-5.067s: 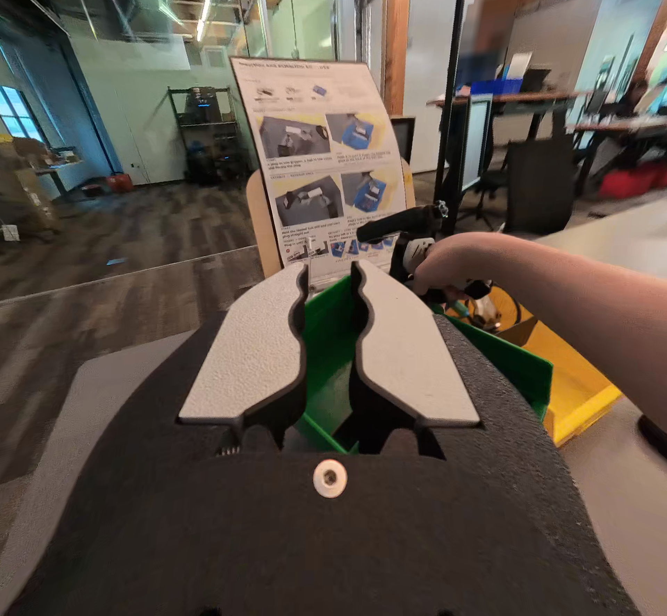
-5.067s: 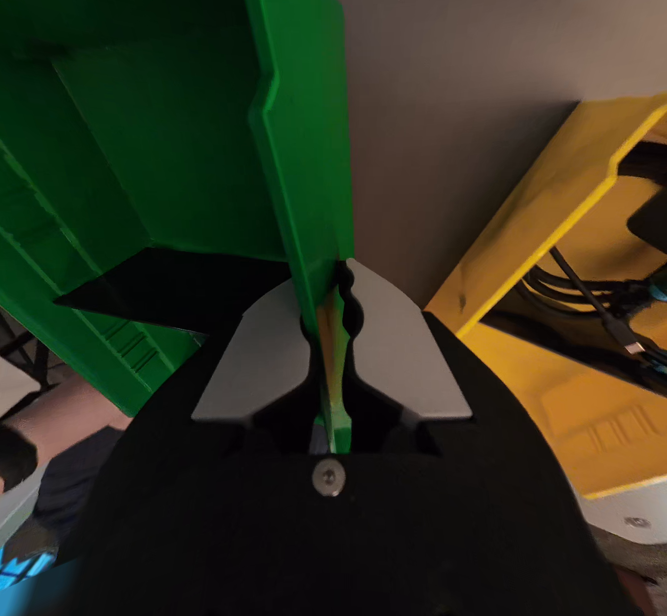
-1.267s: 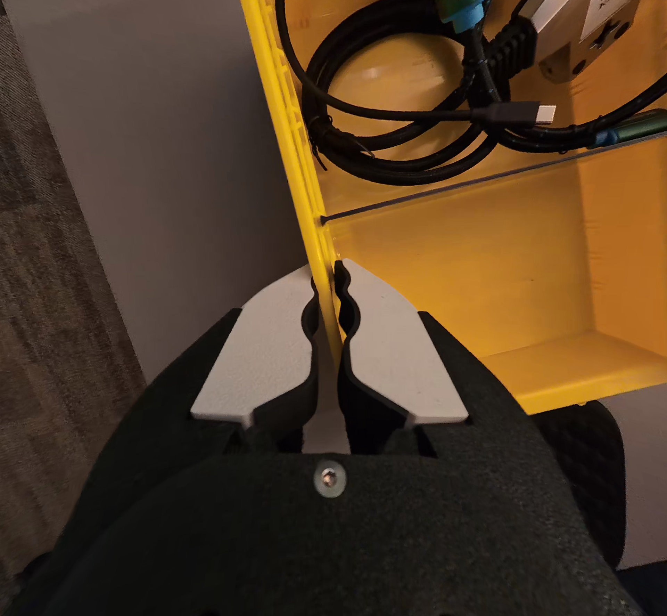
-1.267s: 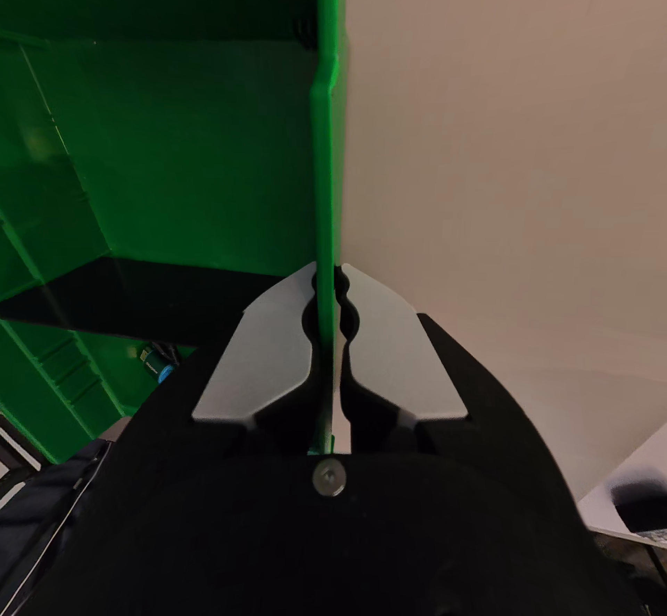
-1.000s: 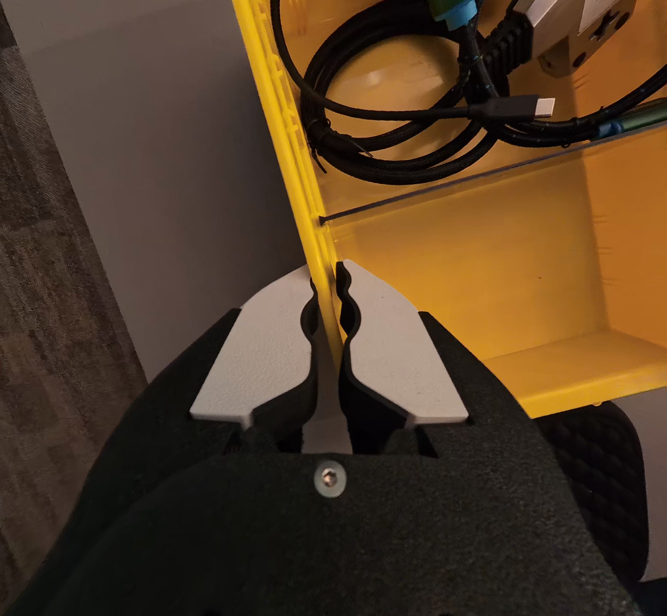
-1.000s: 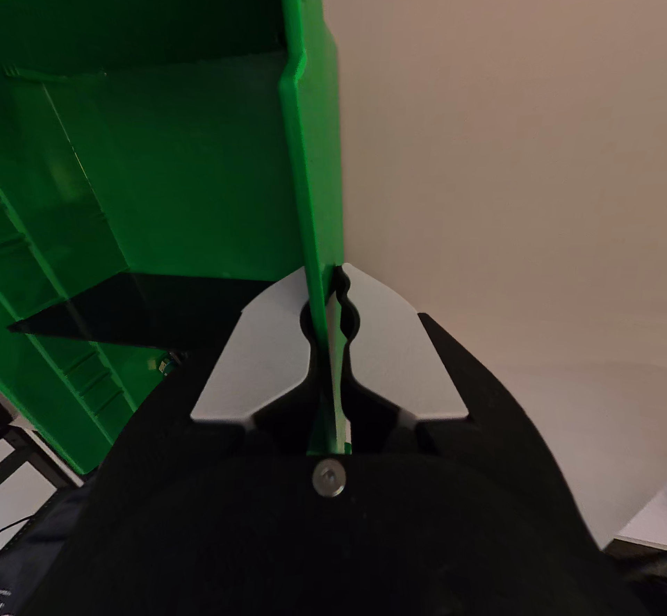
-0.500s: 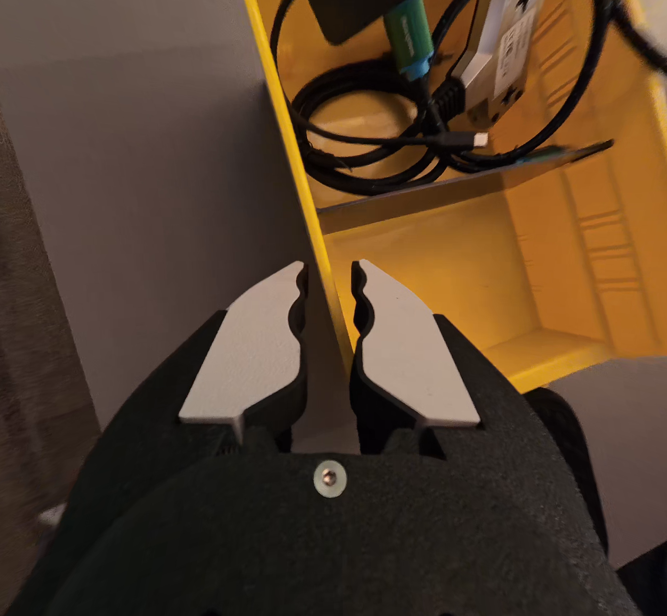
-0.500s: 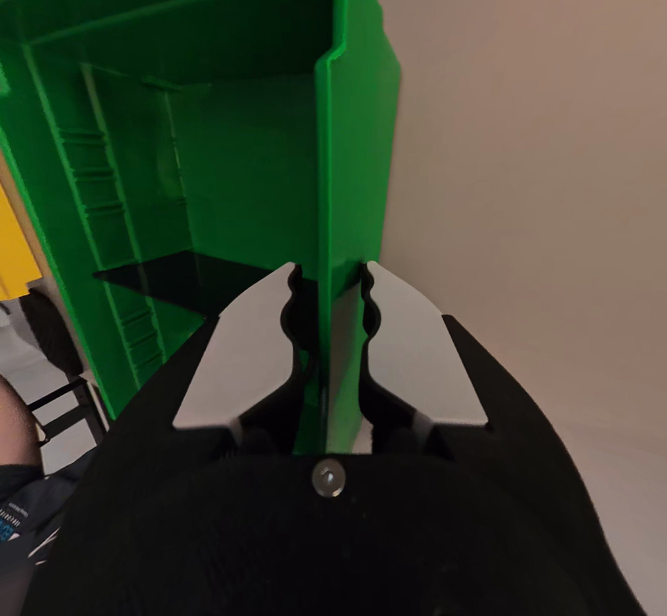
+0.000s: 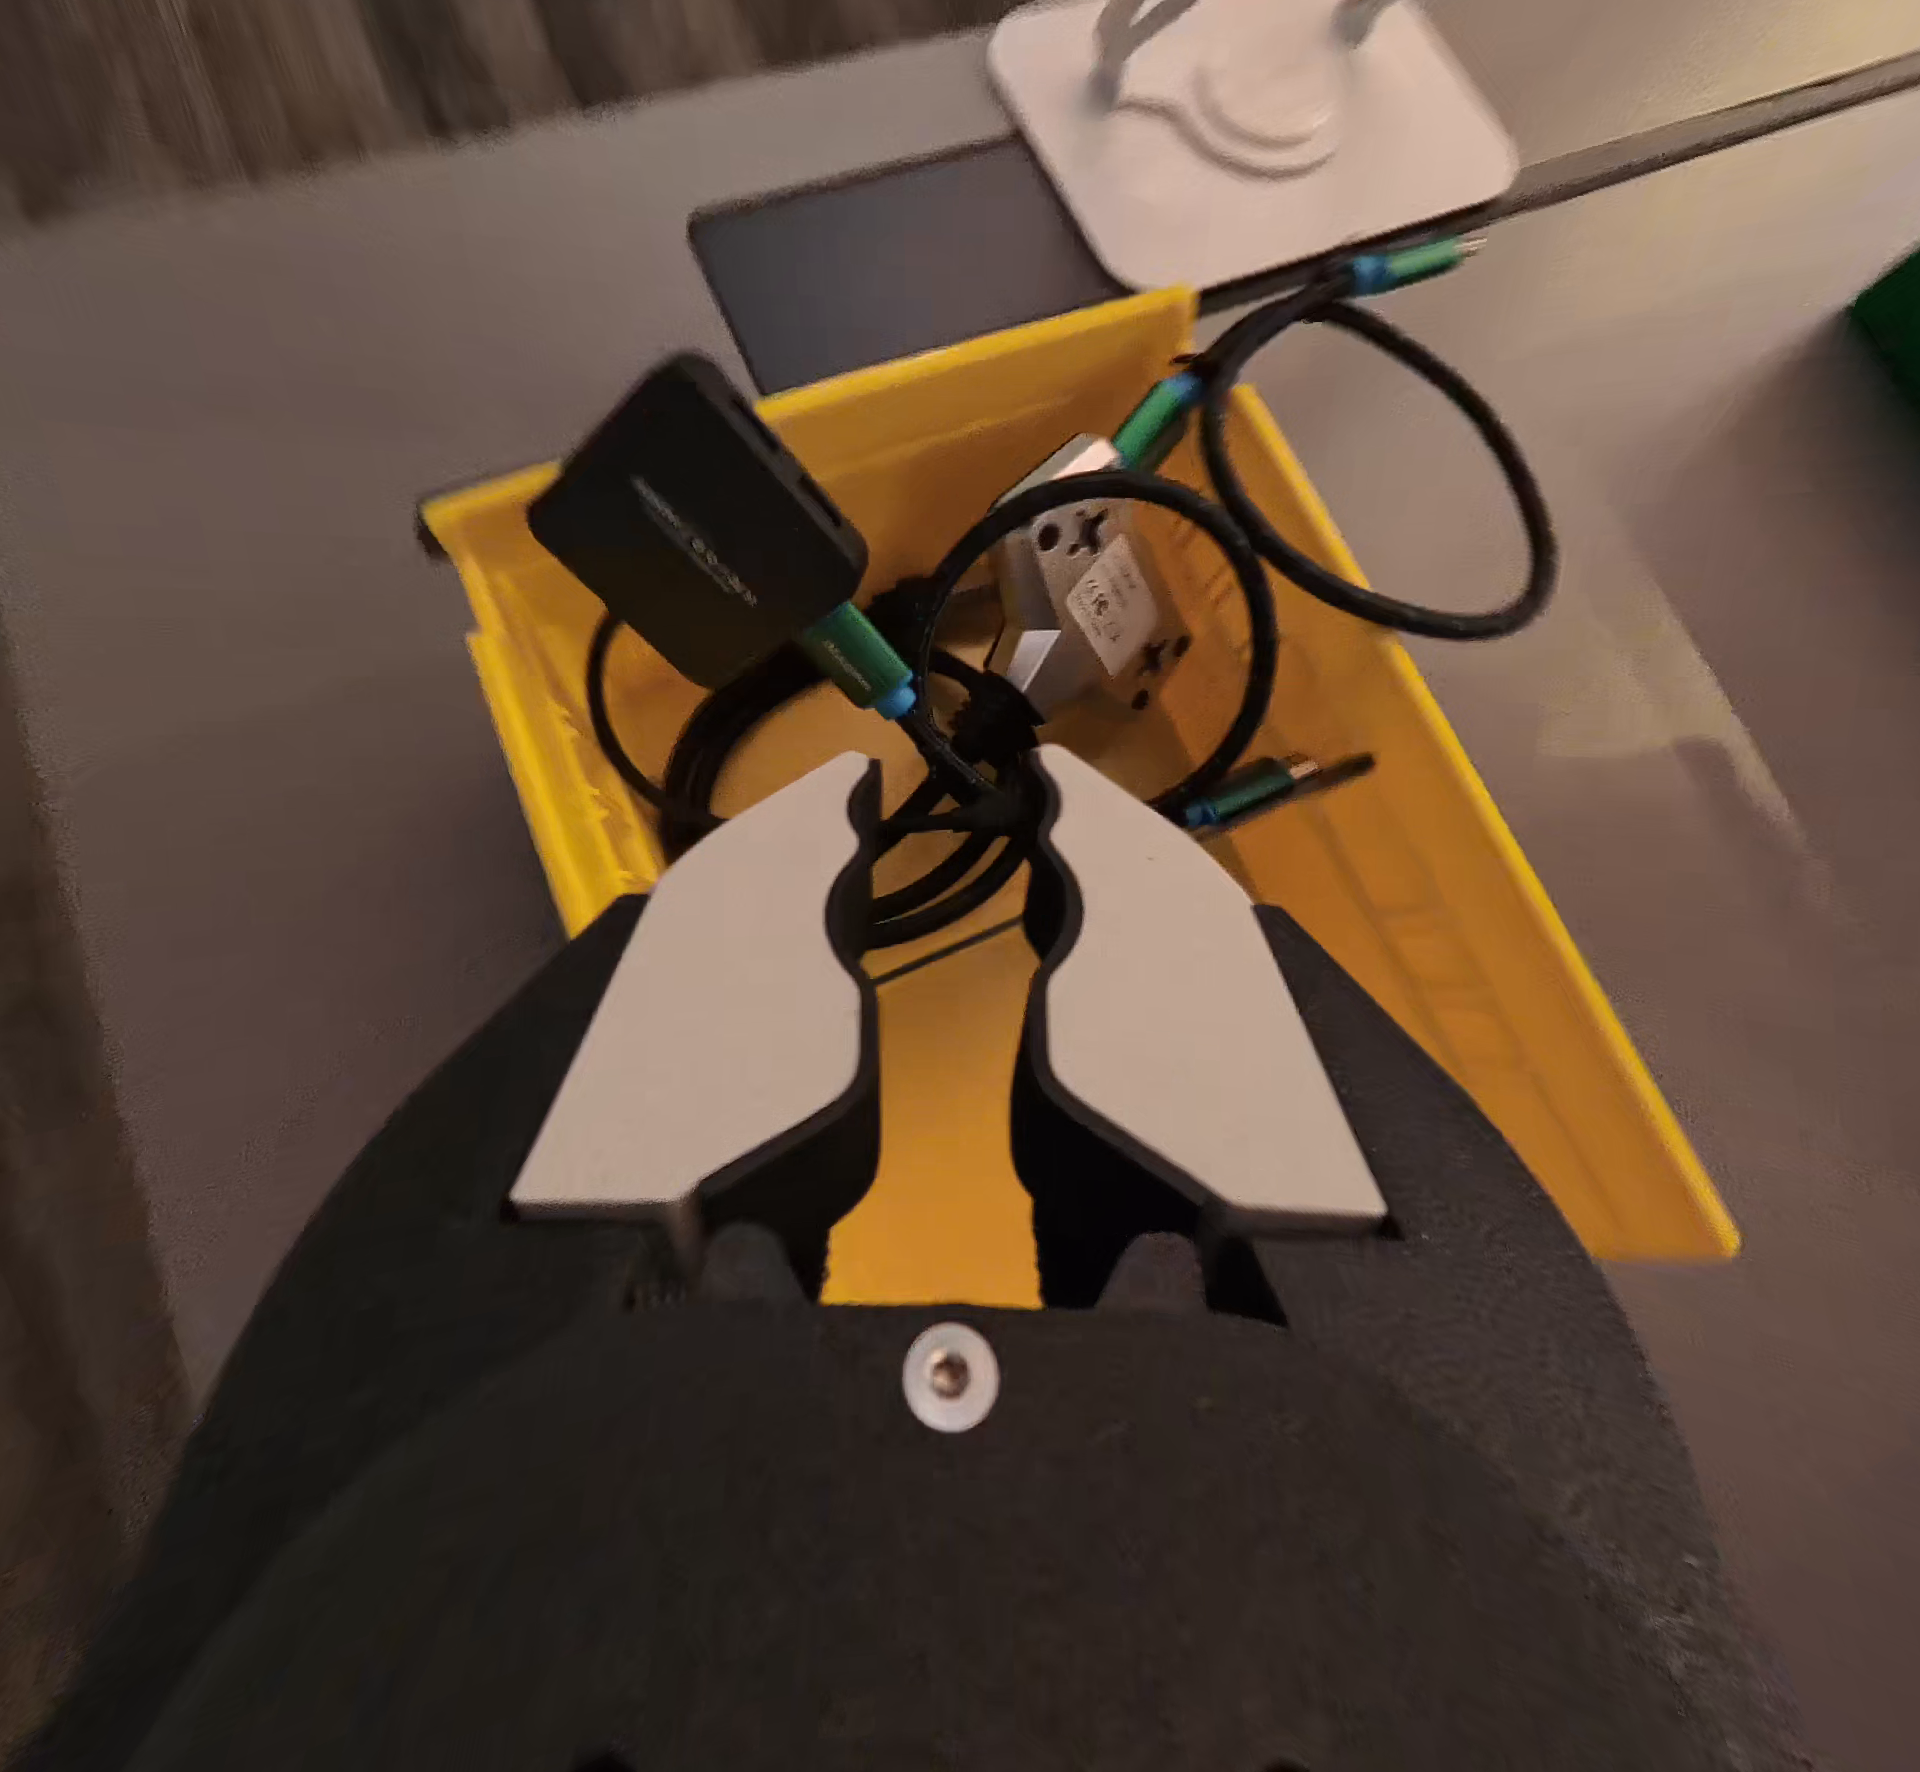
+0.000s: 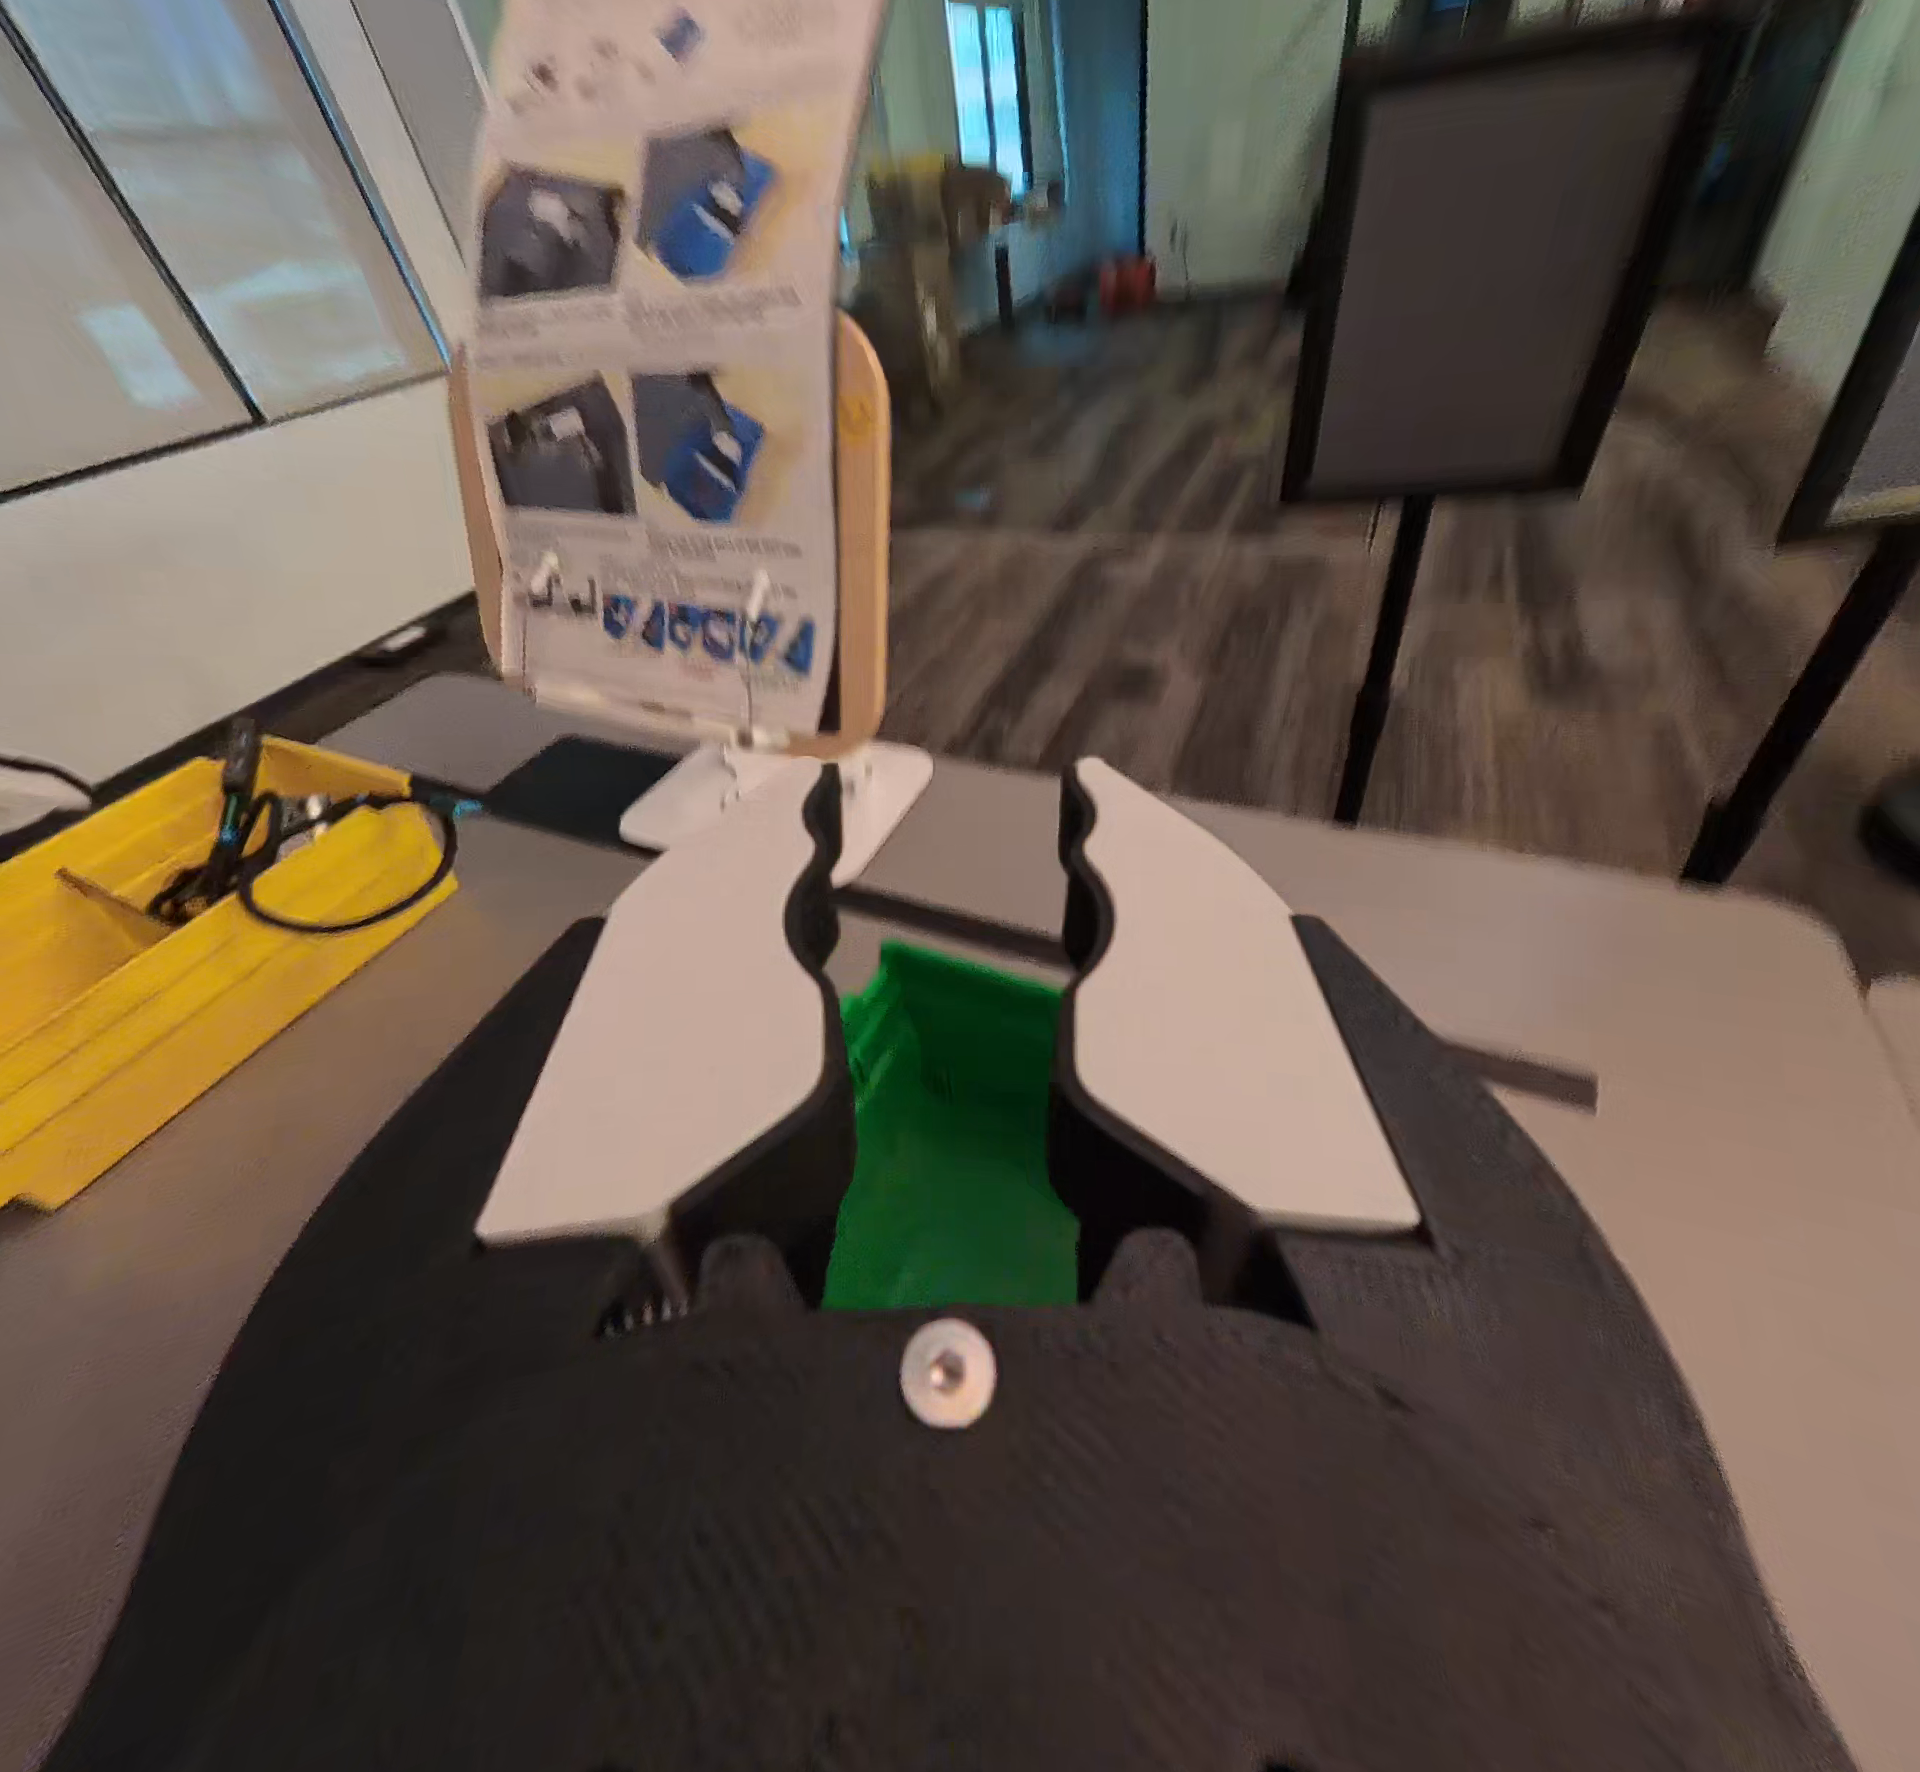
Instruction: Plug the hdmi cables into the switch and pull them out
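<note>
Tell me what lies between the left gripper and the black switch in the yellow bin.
The left gripper, open, hangs over the yellow bin. A tangle of black cables lies right under its fingertips, and a green-ended plug sticks out of the black switch toward it. The switch's top face is uncovered.

Left gripper (image 9: 951,777): two flat pale-grey fingers (image 9: 717,995), wavy inner edges, black backing underneath. Body black, grainy foam-like texture, broad rounded shoulders. Single silver screw (image 9: 949,1379) on centreline behind finger roots.

Right gripper (image 10: 940,797): same build; pale-grey fingers (image 10: 1216,1036) with scalloped inner edges, black textured body, one silver screw (image 10: 947,1379). Small spring-like ridges at left finger root.
</note>
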